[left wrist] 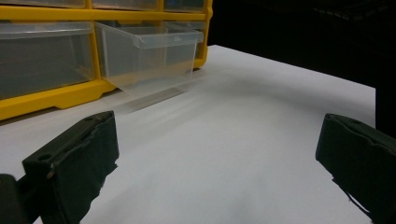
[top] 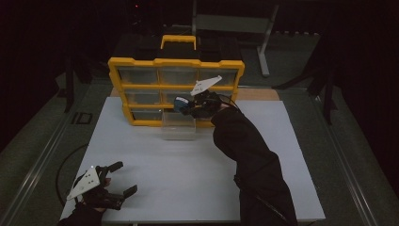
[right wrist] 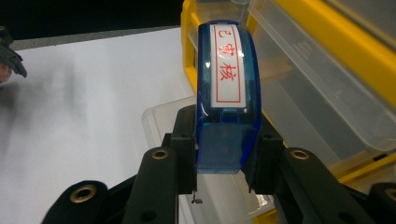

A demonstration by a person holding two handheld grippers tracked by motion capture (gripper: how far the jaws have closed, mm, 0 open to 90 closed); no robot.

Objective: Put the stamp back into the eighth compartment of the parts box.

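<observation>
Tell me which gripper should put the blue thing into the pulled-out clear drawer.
Right. The right gripper is shut on the blue stamp-like case just above the open drawer. The left gripper is open, holds nothing, and sits at the table's near edge.

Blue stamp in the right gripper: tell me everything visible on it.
The stamp is a narrow block of see-through blue plastic with rounded top corners. Its facing side carries a white label with a red frame and red characters. A small step or cap forms its lower end. It stands upright, clamped by its two sides between the jaws of the right gripper. It hangs above the pulled-out clear drawer at the bottom row of the yellow drawer cabinet; nothing else touches it.
</observation>
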